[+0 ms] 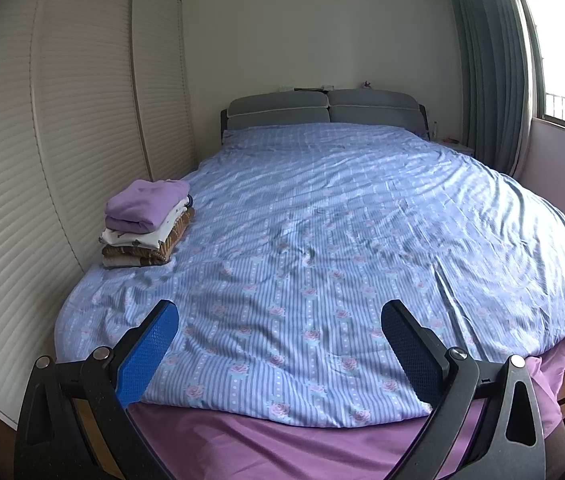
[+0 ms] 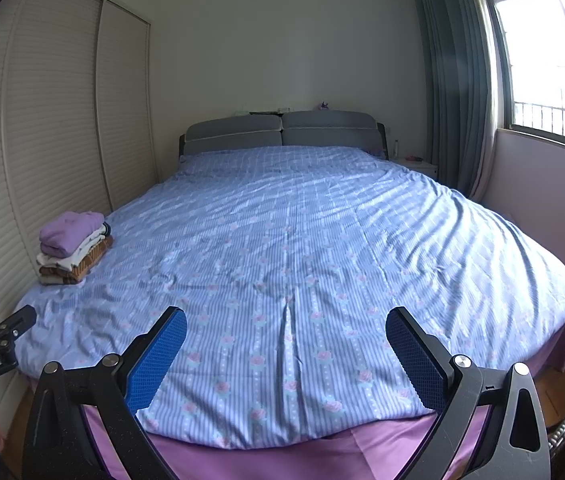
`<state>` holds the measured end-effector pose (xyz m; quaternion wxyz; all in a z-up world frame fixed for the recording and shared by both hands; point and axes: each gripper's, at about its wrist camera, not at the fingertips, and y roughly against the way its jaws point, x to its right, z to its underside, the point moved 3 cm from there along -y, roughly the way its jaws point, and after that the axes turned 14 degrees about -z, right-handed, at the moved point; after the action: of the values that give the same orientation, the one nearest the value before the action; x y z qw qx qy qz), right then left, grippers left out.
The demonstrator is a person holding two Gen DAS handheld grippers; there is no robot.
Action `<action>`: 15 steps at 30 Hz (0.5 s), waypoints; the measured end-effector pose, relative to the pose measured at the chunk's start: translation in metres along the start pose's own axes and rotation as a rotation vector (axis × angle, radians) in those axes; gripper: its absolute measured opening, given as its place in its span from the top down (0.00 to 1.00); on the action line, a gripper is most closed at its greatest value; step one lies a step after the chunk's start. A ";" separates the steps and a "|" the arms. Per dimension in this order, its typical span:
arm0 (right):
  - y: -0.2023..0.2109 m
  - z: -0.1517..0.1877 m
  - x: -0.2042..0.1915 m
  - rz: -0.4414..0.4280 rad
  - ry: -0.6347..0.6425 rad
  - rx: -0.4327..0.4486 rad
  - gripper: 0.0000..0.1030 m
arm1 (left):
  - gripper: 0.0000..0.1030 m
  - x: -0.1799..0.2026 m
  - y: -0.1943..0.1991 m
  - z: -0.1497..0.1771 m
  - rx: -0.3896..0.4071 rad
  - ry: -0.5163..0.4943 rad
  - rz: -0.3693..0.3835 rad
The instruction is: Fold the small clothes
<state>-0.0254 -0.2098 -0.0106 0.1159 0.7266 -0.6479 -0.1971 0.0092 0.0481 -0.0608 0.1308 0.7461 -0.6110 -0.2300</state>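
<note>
The stack of folded small clothes, purple on top (image 1: 148, 222), lies far left on the blue striped floral quilt (image 1: 322, 220), nearer the left gripper (image 1: 280, 346). The right gripper (image 2: 286, 350) sits farther right of the stack. Both jaws are spread wide, holding nothing.

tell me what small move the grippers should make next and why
Probably pull back and look for another garment: both the left gripper and right gripper hang open and hold nothing over the blue striped floral duvet, and the only clothes in view are already folded in the purple-topped stack of clothes by its left edge.
</note>
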 end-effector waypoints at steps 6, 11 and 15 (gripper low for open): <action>0.000 -0.001 -0.002 0.001 0.001 0.002 0.02 | 0.00 0.001 0.000 0.000 -0.011 0.009 0.022; 0.000 -0.002 -0.003 0.001 0.002 0.003 0.02 | 0.00 0.000 0.000 0.000 -0.014 0.011 0.020; 0.000 -0.003 -0.003 0.000 0.001 0.002 0.02 | 0.00 -0.001 -0.001 0.000 -0.018 0.015 0.020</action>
<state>-0.0243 -0.2067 -0.0077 0.1154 0.7267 -0.6481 -0.1963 0.0103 0.0492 -0.0608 0.1444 0.7406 -0.6152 -0.2287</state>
